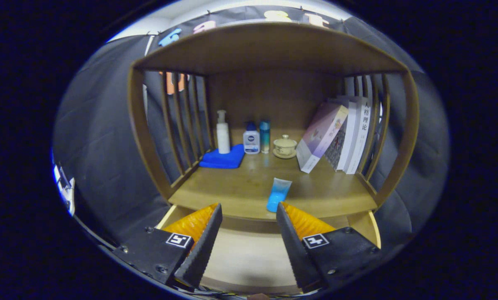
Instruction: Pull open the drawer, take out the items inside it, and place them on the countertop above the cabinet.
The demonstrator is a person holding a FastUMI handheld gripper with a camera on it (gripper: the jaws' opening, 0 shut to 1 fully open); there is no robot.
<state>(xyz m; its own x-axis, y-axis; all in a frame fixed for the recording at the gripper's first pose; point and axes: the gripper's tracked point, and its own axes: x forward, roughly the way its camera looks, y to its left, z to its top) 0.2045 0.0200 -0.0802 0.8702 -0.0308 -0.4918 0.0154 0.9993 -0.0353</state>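
Observation:
The drawer (249, 254) stands pulled out below the wooden countertop (232, 187), its pale floor bare between my fingers. A blue tube (278, 194) lies on the countertop near its front edge, just ahead of my right fingertip (283, 214) and free of it. My gripper (249, 210) is open, hovering above the open drawer with nothing between its fingers.
At the back of the shelf stand a white pump bottle (222, 133) on a folded blue cloth (224, 159), a small white bottle (251, 141), a blue bottle (265, 135) and a lidded cup (285, 146). Leaning books (340, 135) fill the right side. Slatted side walls (182, 121) enclose the shelf.

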